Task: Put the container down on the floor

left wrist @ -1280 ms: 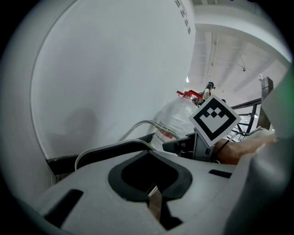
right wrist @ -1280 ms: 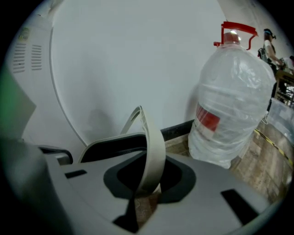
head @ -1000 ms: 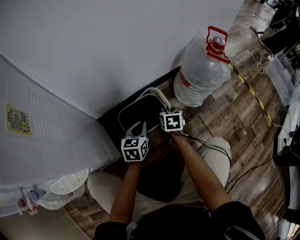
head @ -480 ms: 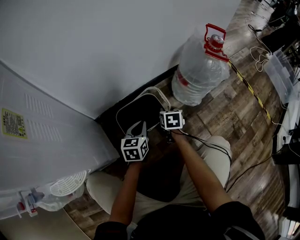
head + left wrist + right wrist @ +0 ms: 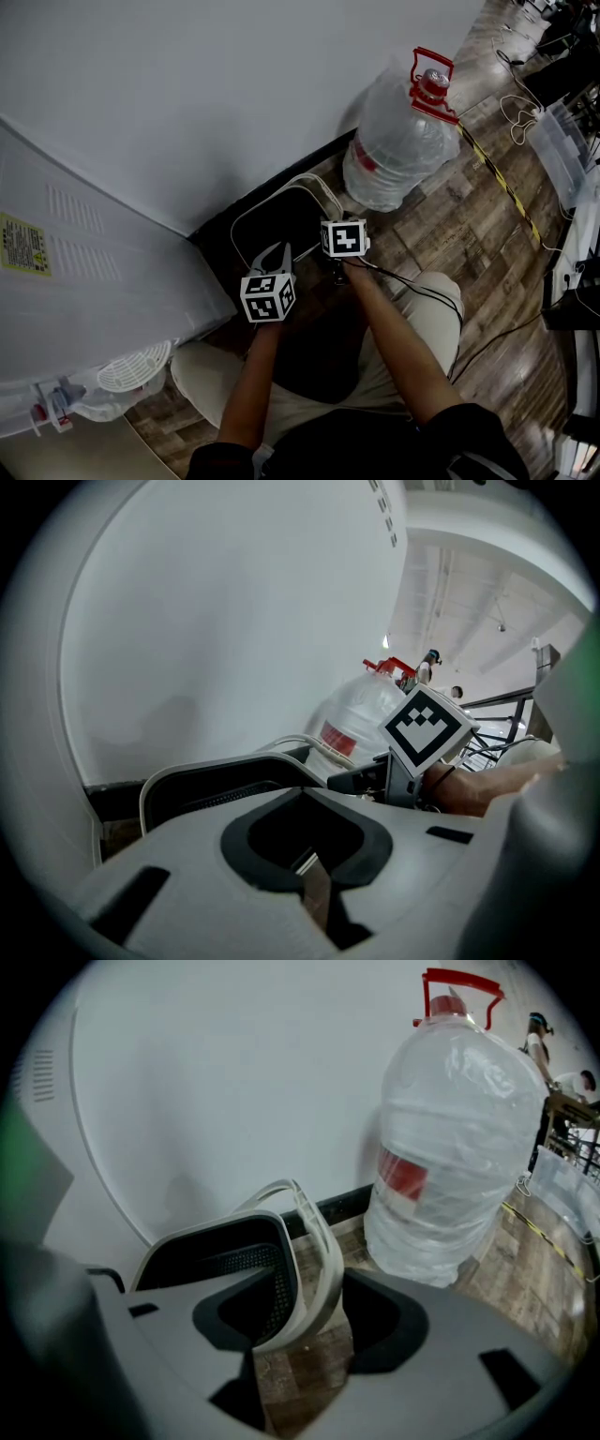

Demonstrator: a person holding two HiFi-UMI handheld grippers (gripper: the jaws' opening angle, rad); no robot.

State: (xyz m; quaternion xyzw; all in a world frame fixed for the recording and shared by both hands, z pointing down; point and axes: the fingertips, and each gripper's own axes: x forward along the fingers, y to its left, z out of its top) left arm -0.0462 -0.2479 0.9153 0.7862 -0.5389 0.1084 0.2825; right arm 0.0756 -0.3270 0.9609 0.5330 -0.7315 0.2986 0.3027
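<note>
Right gripper jaws wide, just opened, white rim corner of container loose between them, left gripper jaws closed, empty, container on floor by wall, frame centre, black inside too dark to read, jug upper right.

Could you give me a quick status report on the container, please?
Right gripper jaws just opened, container rim loose between them. Left gripper shut, empty. Container rests on floor by wall. Water bottle close beside, not blocking.
</note>
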